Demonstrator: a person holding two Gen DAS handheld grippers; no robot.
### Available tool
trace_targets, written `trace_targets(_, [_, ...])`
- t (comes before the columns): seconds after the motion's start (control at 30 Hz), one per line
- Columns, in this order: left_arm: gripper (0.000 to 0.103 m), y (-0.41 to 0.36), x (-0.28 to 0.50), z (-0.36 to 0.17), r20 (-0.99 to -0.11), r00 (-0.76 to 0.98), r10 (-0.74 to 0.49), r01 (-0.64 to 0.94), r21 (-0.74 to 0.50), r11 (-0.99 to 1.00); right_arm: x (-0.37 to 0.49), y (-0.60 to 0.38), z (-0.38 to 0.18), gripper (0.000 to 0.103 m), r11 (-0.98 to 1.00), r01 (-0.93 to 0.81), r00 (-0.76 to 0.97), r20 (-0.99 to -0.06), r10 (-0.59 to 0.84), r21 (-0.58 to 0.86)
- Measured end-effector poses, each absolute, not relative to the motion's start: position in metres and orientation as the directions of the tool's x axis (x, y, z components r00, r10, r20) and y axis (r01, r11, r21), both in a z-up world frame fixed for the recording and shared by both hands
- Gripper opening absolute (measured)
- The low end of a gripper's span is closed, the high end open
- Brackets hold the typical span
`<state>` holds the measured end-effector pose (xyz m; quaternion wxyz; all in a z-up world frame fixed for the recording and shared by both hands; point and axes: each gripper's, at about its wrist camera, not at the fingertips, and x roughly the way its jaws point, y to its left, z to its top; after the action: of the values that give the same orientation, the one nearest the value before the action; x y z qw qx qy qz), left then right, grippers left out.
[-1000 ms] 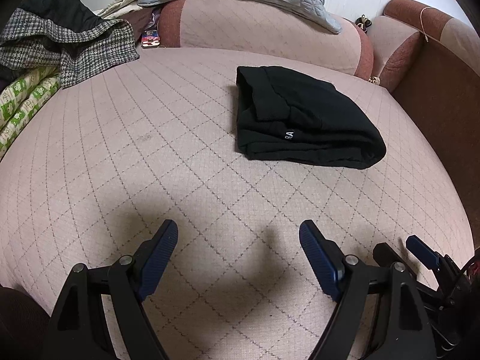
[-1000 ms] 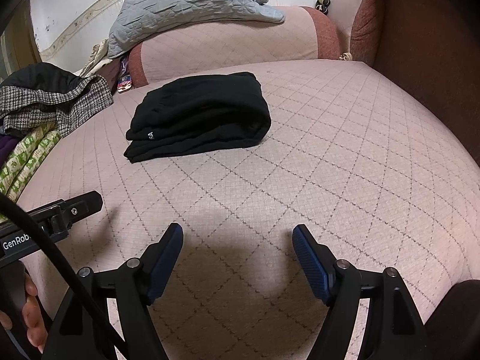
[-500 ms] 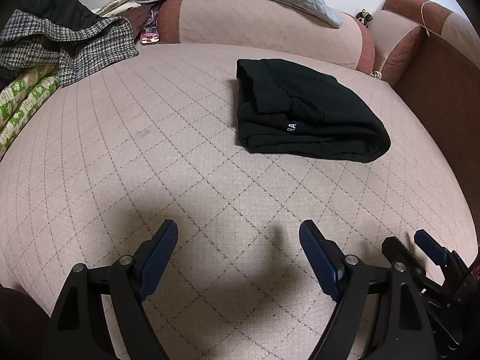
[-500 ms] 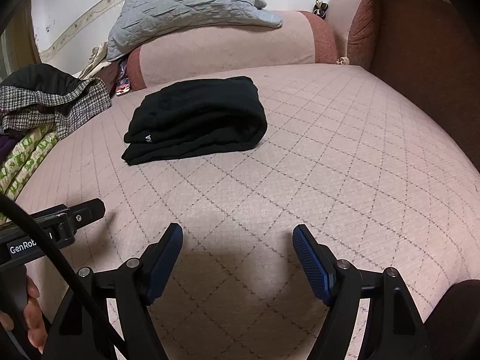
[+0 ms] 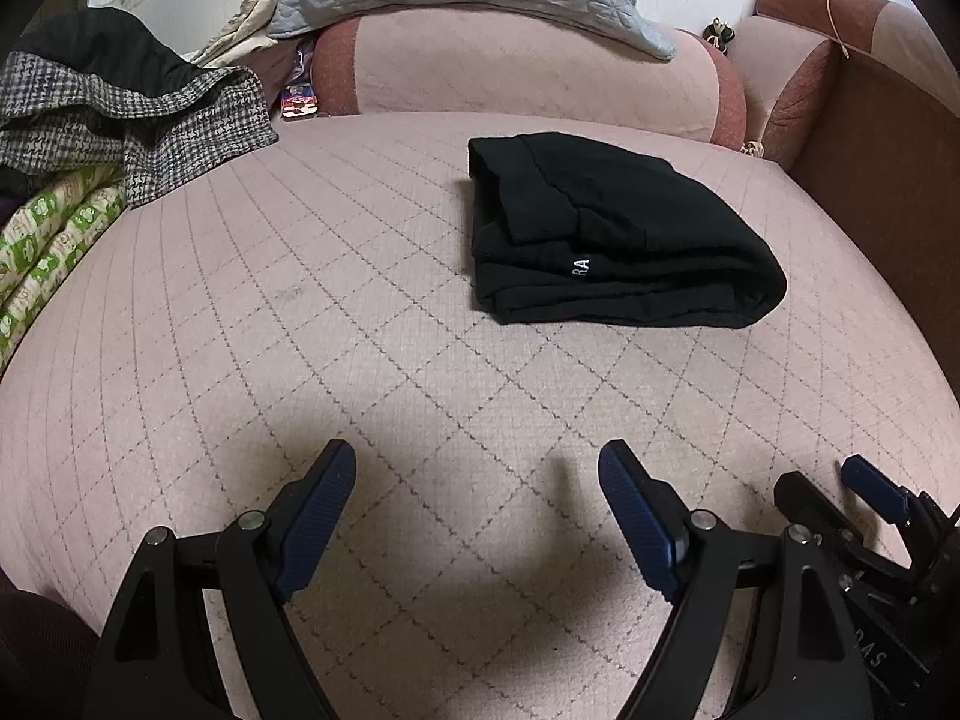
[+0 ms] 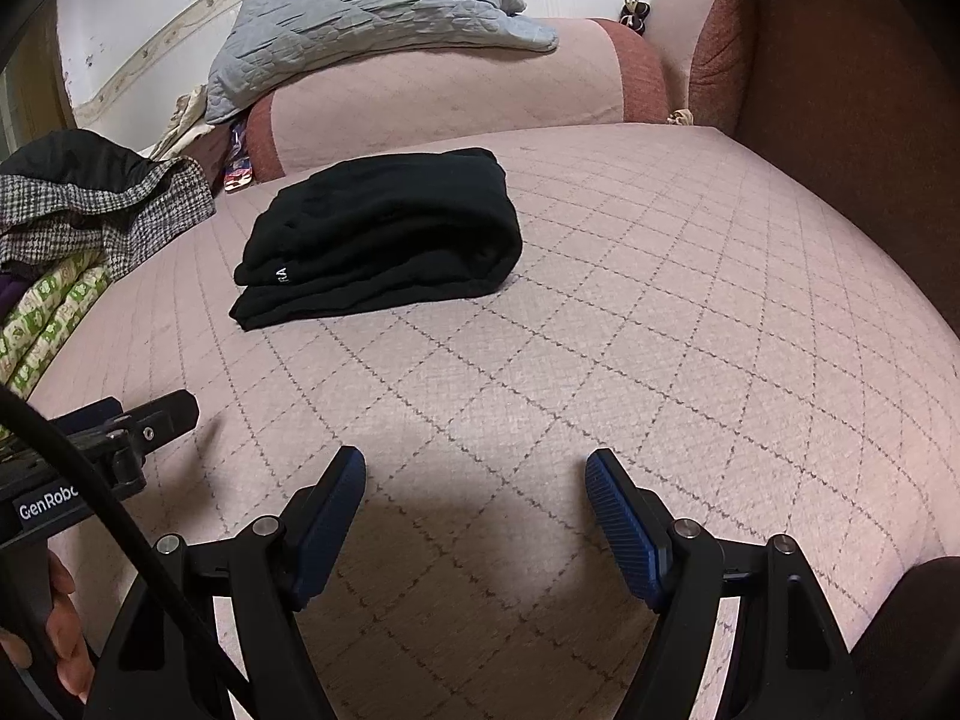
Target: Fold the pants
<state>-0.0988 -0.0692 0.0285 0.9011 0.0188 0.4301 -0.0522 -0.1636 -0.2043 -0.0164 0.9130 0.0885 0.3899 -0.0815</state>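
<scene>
While both tools tilt down toward the quilted pink mattress (image 5: 336, 276), the left gripper (image 5: 477, 468) hangs with its blue pads spread wide and nothing between them, and the right gripper (image 6: 475, 475) is likewise released and empty. The black pants (image 5: 612, 240) lie folded into a compact bundle on the mattress, well ahead of both tools and touched by neither. From the left wrist, the right tool's fingers show at the lower right edge. Only the right wrist view shows the person's hand (image 6: 57, 630) wrapped around the left tool's handle at the lower left. Off to the left sit a houndstooth garment (image 5: 138, 126) and, behind, a grey quilt (image 6: 366, 18).
</scene>
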Motion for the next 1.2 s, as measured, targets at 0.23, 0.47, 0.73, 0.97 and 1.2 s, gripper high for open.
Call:
trace_targets(0.23, [0.082,-0.071,-0.096,0.022,-0.789,0.61,-0.077,0.111,-0.011,0.994,-0.162,-0.207,-0.017,0.081,0.971,0.216,0.688,-0.721,-0.08,0.099])
trace_targets(0.47, [0.082,-0.071,-0.093,0.018,-0.798,0.597,-0.081,0.112,-0.017,0.994,-0.161,-0.206,-0.018,0.082,0.972,0.213,0.691,-0.718,-0.08,0.097])
trace_targets(0.73, [0.082,-0.071,-0.09,0.013,-0.809,0.583,-0.077,0.11,-0.015,0.994,-0.159,-0.207,-0.019,0.083,0.974,0.207,0.693,-0.716,-0.081,0.09])
trace_targets(0.97, [0.086,-0.074,-0.09,0.011,-0.809,0.584,-0.07,0.118,0.0,0.993,-0.157,-0.206,-0.021,0.084,0.976,0.201,0.694,-0.715,-0.081,0.084])
trace_targets(1.2, [0.095,-0.073,-0.087,0.007,-0.807,0.587,-0.066,0.115,0.003,0.993,-0.157,-0.206,-0.021,0.084,0.976,0.199,0.695,-0.715,-0.081,0.083])
